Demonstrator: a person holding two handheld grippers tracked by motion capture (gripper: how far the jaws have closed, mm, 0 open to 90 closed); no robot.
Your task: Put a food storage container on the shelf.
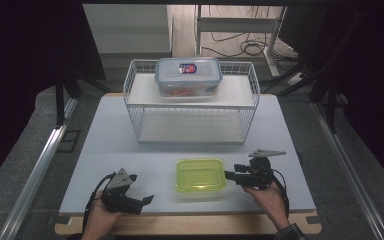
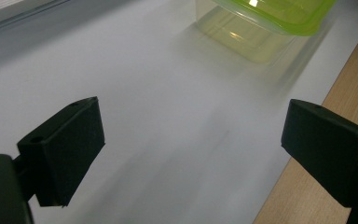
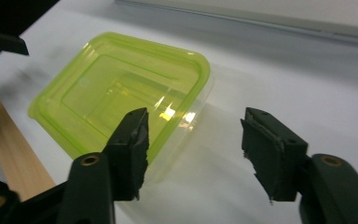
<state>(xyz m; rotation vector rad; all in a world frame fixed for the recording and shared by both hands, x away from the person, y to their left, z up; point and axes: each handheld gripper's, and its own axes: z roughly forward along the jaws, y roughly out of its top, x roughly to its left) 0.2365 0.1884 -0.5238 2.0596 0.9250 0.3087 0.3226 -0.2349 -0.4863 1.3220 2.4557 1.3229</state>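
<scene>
The green-lidded box (image 1: 200, 177) is sitting in the lower middle of the high view, on the white tabletop (image 1: 110, 140), close to its near edge. In the right gripper view the box (image 3: 121, 95) is lying across the left half of the frame, lid on and flat.

Your right gripper (image 1: 228, 175) is pointing level toward the box's right side, its tips just beside the rim. Its jaws are standing spread and pinching nothing; one jaw is overlapping the box's near corner in the right gripper view, the other is over bare table, and you can't tell there whether the first one is touching. Your right hand (image 1: 267, 197) is gripping the tool from below, wrist coming in from the bottom edge.

Your left gripper (image 1: 147, 199) is resting at the lower left of the high view, angled toward the box and well apart from it. Its jaws are spread wide over bare table in the left gripper view (image 2: 191, 154), with the box (image 2: 265, 28) at the upper right.

Farther back, a white wire rack (image 1: 190, 107) is standing on the table, carrying a clear food container (image 1: 188, 76) with a blue-edged lid on its top shelf. A wooden strip (image 1: 190, 224) is edging the table, and cables (image 1: 250, 47) are lying on the floor beyond.
</scene>
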